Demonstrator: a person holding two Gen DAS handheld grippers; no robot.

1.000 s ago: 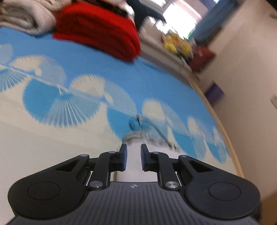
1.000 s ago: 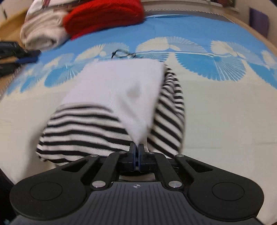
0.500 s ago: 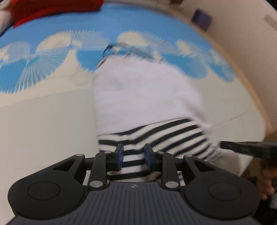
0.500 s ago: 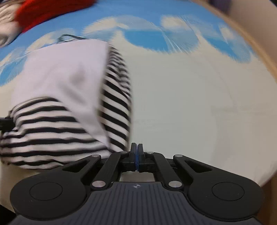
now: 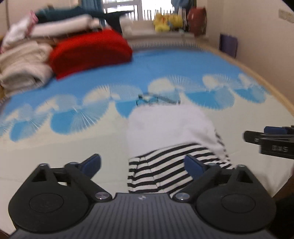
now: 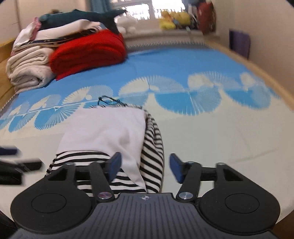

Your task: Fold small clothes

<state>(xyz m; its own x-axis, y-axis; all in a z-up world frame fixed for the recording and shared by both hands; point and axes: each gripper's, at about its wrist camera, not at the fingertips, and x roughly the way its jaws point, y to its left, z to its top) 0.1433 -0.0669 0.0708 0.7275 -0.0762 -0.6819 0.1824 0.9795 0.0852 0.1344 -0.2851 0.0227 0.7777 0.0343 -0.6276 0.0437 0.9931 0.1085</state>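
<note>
A folded striped garment [image 6: 110,139], white side up, lies on the blue-and-cream bedspread [image 6: 211,132]. The left gripper [image 5: 142,163] and right gripper [image 6: 145,166] hover over its near edge, fingers spread wide, grasping nothing. A red blanket [image 6: 88,53] sits beyond.

Ahead of the tool and to its left, a folded red blanket [image 6: 88,53] lies on the blue and cream bedspread [image 6: 229,139], touching a stack of cream towels [image 6: 27,68] further left. A dark teal plush toy [image 6: 79,16] rests on top of that stack. Far ahead, yellow toys [image 6: 172,20] sit on the window sill, and a purple box [image 6: 239,43] stands at the wall to the right.
</note>
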